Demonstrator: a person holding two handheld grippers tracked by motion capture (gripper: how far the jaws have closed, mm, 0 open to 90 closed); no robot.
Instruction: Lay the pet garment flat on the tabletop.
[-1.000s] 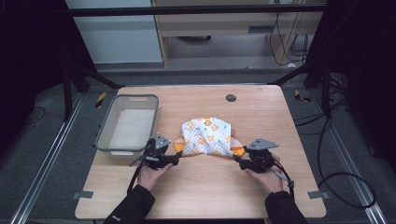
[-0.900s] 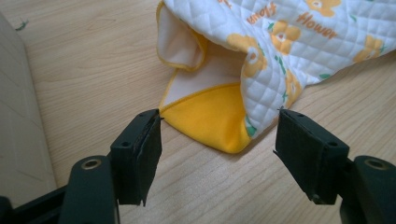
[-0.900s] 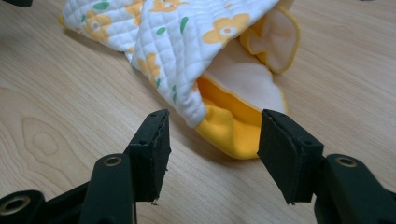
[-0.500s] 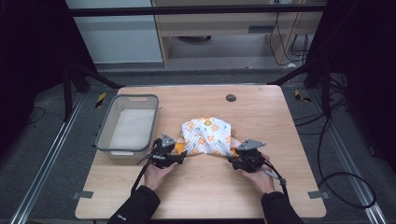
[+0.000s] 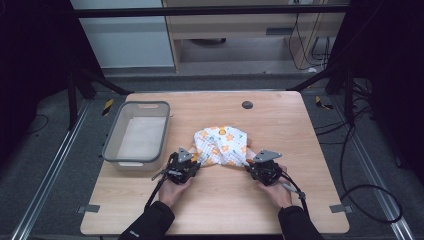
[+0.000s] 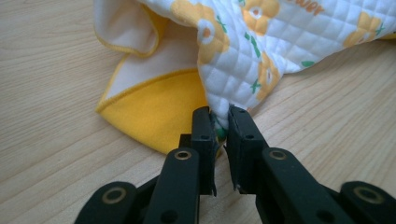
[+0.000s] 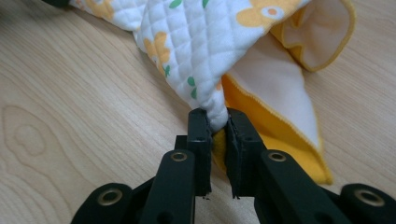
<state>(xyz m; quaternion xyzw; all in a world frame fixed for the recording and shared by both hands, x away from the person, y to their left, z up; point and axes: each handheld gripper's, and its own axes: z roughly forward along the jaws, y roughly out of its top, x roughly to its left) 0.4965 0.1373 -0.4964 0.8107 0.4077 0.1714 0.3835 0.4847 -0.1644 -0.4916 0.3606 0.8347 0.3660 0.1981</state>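
Quilted flower-print cloth (image 5: 222, 146) lies bunched on the tabletop (image 5: 280, 120), folds hiding its shape; left gripper (image 6: 219, 122) and right gripper (image 7: 218, 121), jaws just closing, each pinch a corner.

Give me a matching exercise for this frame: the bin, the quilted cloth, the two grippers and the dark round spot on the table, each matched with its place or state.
1. bin
2. quilted cloth
3. left gripper and right gripper
4. dark round spot

a. crumpled at the table's middle
b. at the table's far edge
c. each shut on a cloth corner
d. at the table's left side

Pairs: 1-d, 2-a, 3-c, 4-b
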